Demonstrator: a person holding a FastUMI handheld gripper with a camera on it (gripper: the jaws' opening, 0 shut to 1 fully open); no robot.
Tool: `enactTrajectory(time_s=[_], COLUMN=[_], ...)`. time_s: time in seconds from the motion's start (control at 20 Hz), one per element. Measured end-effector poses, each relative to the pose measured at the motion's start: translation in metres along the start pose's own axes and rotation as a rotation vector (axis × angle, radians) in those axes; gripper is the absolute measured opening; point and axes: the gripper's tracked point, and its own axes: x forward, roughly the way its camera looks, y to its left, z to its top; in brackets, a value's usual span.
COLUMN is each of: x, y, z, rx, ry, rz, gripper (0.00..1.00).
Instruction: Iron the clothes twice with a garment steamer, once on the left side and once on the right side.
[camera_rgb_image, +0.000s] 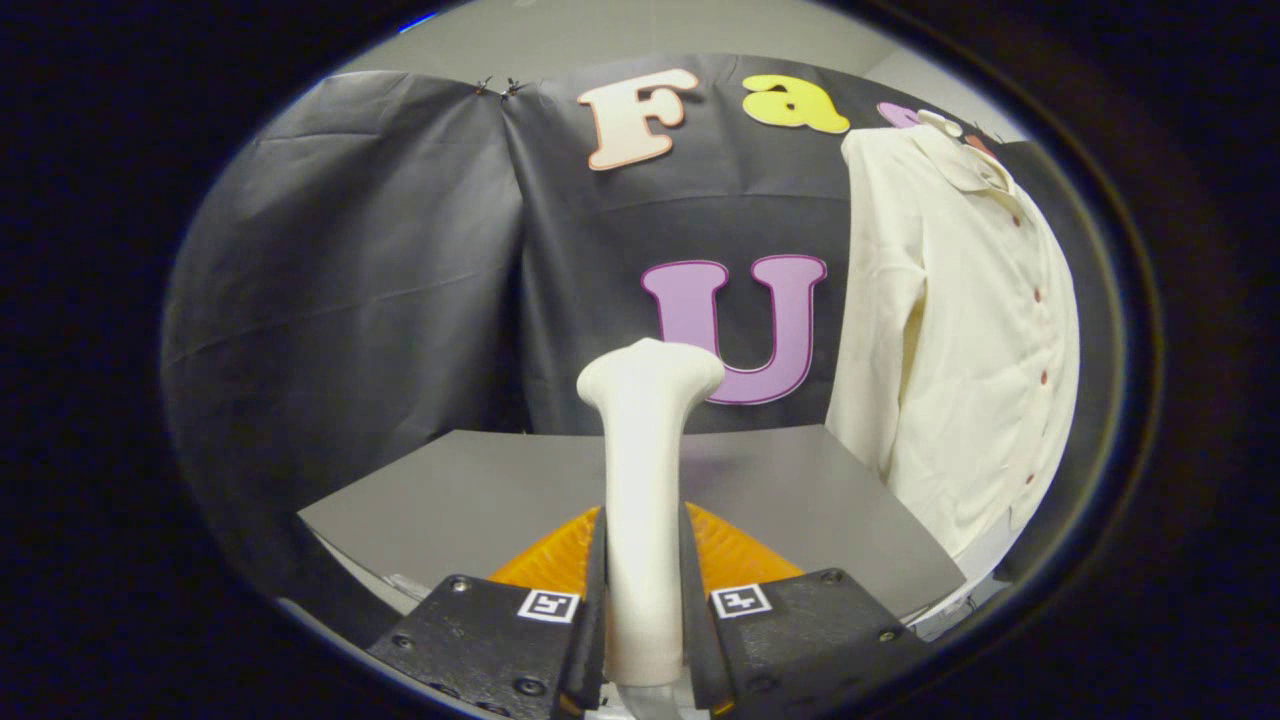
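I've got the tool (645, 610) clamped on the garment steamer (645, 480), both fingers (594, 590) pressing flat against the sides of its white handle. The steamer stands upright between them, its shaft rising straight ahead and flaring into a wider, rounded head at the top. The head sits above the far edge of the grey bench (480, 490), against the black cloth wall (380, 280).

Beneath the steamer, between the fingers and just beyond them, I see an orange ribbed piece (735, 555) fanning out low over the near part of the bench; I can't tell what it belongs to.

Off to the right hangs the cream shirt (960, 330), buttoned down its front with small dark buttons, collar up top, one sleeve dropping along its side nearest the steamer. It hangs past the bench's right edge, its lower part reaching down beside the far right corner. The steamer head is well apart from the shirt, not touching any fabric.
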Motion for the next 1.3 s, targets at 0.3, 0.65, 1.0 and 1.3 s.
enactTrajectory(time_s=[0.3,0.65,1.0,1.3], x=[-0.060,-0.106,-0.114,-0.109], y=[-0.035,-0.119,-0.213,-0.259], z=[0.035,0.075,0.098,0.102], rx=[0.058,0.020,0.053,0.041], ry=[-0.221,-0.501,-0.591,-0.535], rz=[0.023,0.021,-0.027,-0.104], gripper=[0.34,0.33,0.32,0.32])
